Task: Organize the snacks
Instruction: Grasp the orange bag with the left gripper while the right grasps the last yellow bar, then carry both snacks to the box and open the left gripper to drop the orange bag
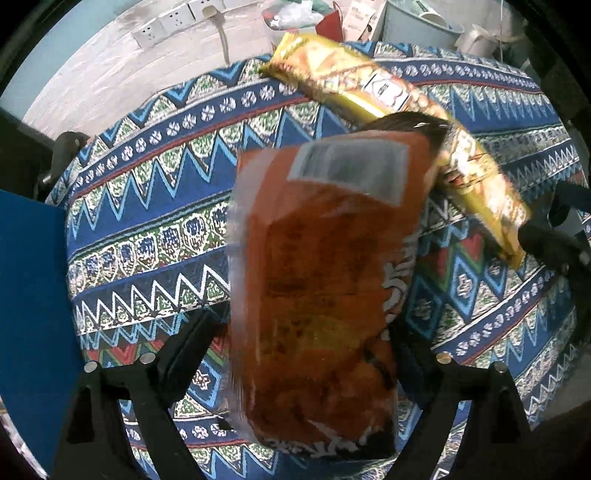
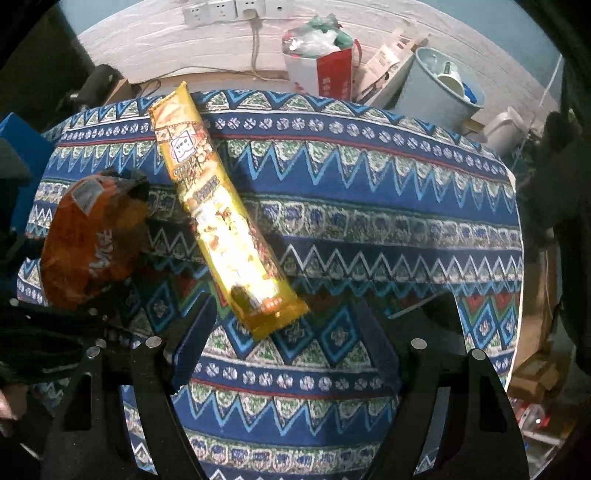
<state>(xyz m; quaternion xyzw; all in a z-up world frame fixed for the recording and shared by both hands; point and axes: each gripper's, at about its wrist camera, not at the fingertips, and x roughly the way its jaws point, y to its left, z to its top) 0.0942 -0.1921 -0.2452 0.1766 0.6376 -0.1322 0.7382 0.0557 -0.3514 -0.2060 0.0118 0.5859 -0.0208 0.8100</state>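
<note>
An orange snack bag [image 1: 321, 280] stands between the fingers of my left gripper [image 1: 306, 332], held above the patterned tablecloth [image 1: 147, 221]; it also shows in the right wrist view [image 2: 92, 240] at the left. A long yellow snack pack [image 2: 221, 221] lies flat on the cloth, running away from my right gripper [image 2: 288, 317]. That gripper is open and empty, just short of the pack's near end. The yellow pack [image 1: 388, 110] shows behind the orange bag in the left wrist view.
A blue box [image 1: 33, 295] stands at the table's left edge. Behind the table are a red and white bag [image 2: 321, 62], a pale blue bin [image 2: 439, 88], a white jug [image 2: 506, 129] and wall sockets [image 2: 221, 11] with a cable.
</note>
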